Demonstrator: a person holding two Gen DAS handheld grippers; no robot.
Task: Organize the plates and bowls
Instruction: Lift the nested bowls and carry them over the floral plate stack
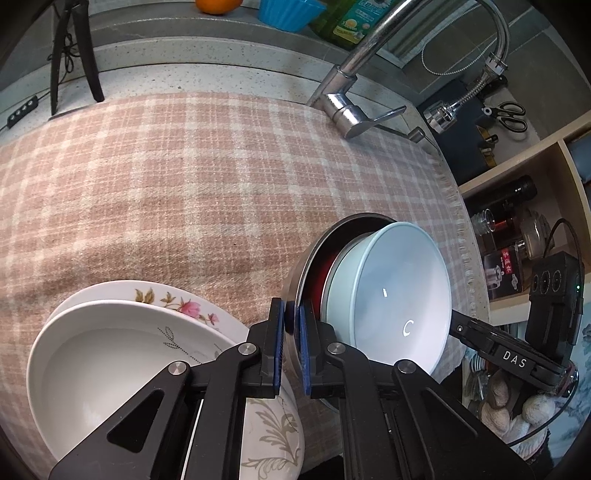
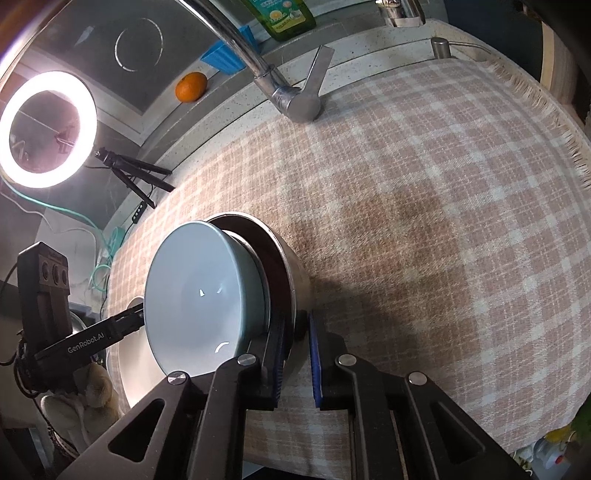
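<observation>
1. The cloth (image 1: 184,177) over the table is a pink-beige and cream plaid.
2. The nested bowl (image 1: 402,295) is pale blue-grey inside and out.
3. The steel bowl (image 2: 295,273) around it is silvery grey, showing dark red inside.
4. The top plate (image 1: 110,354) is white with a dotted grey sprig; the plate under it (image 1: 173,299) has pink flowers and olive leaves.
5. Each hand-held gripper is black with blue pads (image 1: 280,343).
6. An orange (image 2: 191,86) fruit, a bright blue cup (image 1: 288,13) and a green bottle (image 2: 284,16) line the back ledge.

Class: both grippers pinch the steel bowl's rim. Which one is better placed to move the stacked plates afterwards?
Probably the left gripper: the stacked plates lie right beside it, while the right gripper, also on the steel bowl, sits across the bowl.
</observation>
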